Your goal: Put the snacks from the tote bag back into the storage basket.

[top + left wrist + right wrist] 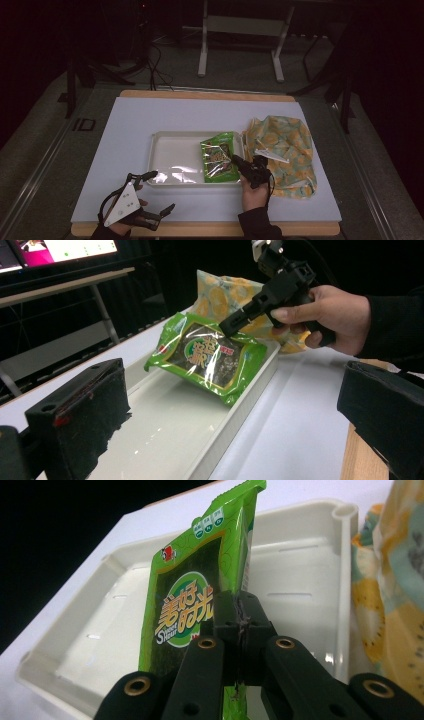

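Over the white tray's (165,150) right end, the right tool (239,162) pinches the green snack packet (219,156) by its edge; the left tool (155,192), jaws spread, hovers near the tray's front left corner.

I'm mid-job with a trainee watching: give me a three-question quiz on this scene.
1. True or false: the right tool is shut on the green snack packet.
2. What does the packet's lower edge rest on? A) the white tray B) the yellow patterned bag C) the bare table
3. How do the left tool's jaws stand?

Key: 1 true, its jaws pinch the packet's edge. 2 A, tilted against the tray's rim. 3 Open, with nothing between them, near the tray's front rim.
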`<state>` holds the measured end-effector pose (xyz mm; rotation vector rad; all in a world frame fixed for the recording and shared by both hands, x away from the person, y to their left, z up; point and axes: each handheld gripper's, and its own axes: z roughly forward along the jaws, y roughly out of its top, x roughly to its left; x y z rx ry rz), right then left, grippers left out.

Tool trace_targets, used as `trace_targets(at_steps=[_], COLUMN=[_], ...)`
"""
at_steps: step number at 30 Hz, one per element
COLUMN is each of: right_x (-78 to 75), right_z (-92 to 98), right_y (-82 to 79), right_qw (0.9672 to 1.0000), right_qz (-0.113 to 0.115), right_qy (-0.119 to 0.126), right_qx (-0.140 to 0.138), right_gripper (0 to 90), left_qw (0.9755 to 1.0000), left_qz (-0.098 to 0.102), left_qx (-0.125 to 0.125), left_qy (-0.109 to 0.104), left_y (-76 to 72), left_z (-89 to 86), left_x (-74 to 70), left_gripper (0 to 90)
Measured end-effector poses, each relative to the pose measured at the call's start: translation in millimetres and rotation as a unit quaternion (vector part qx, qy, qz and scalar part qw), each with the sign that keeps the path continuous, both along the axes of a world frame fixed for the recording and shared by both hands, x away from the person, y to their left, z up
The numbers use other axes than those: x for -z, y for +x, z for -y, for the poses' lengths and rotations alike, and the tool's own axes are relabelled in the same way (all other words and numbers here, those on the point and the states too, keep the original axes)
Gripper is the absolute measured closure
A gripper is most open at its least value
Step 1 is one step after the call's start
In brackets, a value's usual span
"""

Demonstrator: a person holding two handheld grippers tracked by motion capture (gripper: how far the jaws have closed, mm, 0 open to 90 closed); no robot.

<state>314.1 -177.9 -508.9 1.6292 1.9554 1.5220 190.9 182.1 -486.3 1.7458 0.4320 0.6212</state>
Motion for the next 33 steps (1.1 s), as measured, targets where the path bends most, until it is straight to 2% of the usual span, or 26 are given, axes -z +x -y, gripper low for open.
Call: trace_targets(at_steps=[11, 15, 20, 29, 33], right_x=[9.0, 8.2, 11.4, 15.1, 10.2], right_z=[3.7, 3.0, 4.6, 4.6, 2.5], right_y=[-0.5, -1.0, 0.1, 5.1, 4.8], right_qw=[0.9998, 0.9995, 0.9989, 0.9978, 0.9973], right_qz=[-0.017, -0.018, -0.032, -0.05, -0.038], right_qy=[-0.012, -0.026, -0.034, -0.044, -0.062], right_qx=[0.0, 0.001, 0.002, -0.002, -0.009], right_gripper=[89.1, 88.8, 88.2, 79.9, 75.9], left_qw=[1.0, 1.0, 1.0, 1.0, 1.0], left_qz=[0.0, 0.0, 0.0, 0.0, 0.0], left_qx=[0.0, -0.001, 0.0, 0.002, 0.003], left_qy=[0.001, -0.001, -0.001, 0.0, 0.0], left_y=[0.5, 0.5, 0.4, 0.7, 0.4], left_z=[0.0, -0.2, -0.2, -0.2, -0.1], left_x=[0.1, 0.0, -0.1, 0.0, -0.1], left_gripper=[0.5, 0.5, 0.5, 0.5, 0.5])
